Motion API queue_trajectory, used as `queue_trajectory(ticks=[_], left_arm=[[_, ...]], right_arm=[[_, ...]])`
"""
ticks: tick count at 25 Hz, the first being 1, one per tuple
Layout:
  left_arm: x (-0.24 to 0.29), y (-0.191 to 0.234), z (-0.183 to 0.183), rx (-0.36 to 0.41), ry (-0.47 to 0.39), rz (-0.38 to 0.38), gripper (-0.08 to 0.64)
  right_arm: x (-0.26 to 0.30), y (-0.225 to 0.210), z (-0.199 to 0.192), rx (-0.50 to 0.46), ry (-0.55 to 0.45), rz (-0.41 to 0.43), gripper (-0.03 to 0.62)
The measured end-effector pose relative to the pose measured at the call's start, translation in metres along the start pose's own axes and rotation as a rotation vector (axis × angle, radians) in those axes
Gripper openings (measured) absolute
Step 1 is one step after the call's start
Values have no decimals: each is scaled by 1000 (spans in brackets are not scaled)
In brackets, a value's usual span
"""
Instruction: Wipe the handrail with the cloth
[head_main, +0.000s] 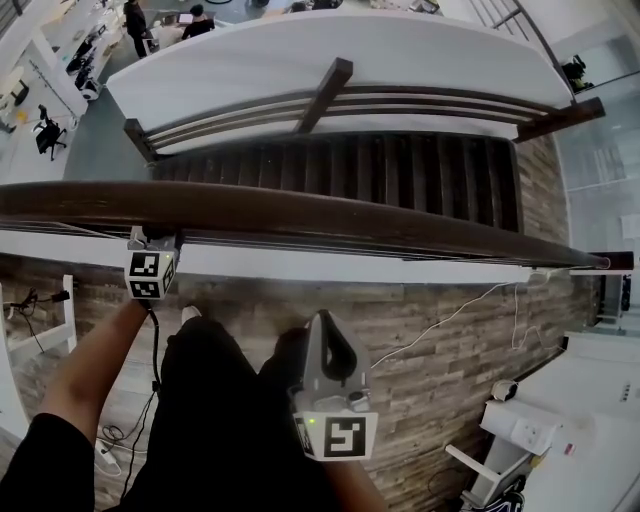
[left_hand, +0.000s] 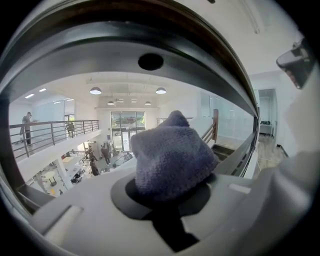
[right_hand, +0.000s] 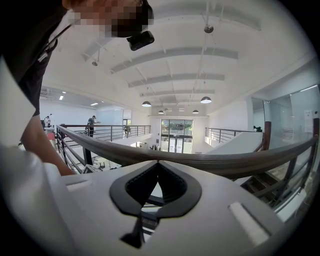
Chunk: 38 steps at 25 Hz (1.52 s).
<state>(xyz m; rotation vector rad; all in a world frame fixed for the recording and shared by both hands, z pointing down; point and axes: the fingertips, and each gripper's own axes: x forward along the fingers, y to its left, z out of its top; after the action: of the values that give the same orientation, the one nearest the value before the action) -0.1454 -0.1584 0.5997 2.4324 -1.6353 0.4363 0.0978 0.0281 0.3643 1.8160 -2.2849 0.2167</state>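
Observation:
The dark wooden handrail (head_main: 300, 215) runs across the head view from left to right. My left gripper (head_main: 152, 240) is tucked against the rail's near side at the left, its tips hidden by the rail. It is shut on a blue-purple cloth (left_hand: 170, 155), which bulges out of the left gripper (left_hand: 170, 187). The rail's underside (left_hand: 125, 55) arches close above the cloth. My right gripper (head_main: 326, 320) hangs lower, near my legs and clear of the rail. The right gripper (right_hand: 159, 164) is shut with nothing in it, and the handrail (right_hand: 210, 161) crosses just beyond it.
Beyond the rail a dark staircase (head_main: 400, 180) drops away, with a second railing (head_main: 330, 100) on its far side. A wood floor (head_main: 450, 340) with a white cable (head_main: 450, 315) lies below me. White furniture (head_main: 530, 430) stands at the lower right.

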Motion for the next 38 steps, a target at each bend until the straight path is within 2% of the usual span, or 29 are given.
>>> queue_trajectory(ticks=[8,14,24,32,38], left_arm=[[5,-12,3,12,5,39,51],[22,-60,10,14,-21,3,51],[35,-106,21,-11,-37,2,51],[40,-127,25,-41,-26,18,51],[45,-145,29,-34,-25,20,51]], right_arm=[[0,-27,-7,-13,-5,-7,2],[-6,-59,-24,5,16,-5,2],[-11,-93,-44,61,37,-14,2],[-4,-105,-53,68,49,21,2],[2,-119,-57,67,53,49,2]])
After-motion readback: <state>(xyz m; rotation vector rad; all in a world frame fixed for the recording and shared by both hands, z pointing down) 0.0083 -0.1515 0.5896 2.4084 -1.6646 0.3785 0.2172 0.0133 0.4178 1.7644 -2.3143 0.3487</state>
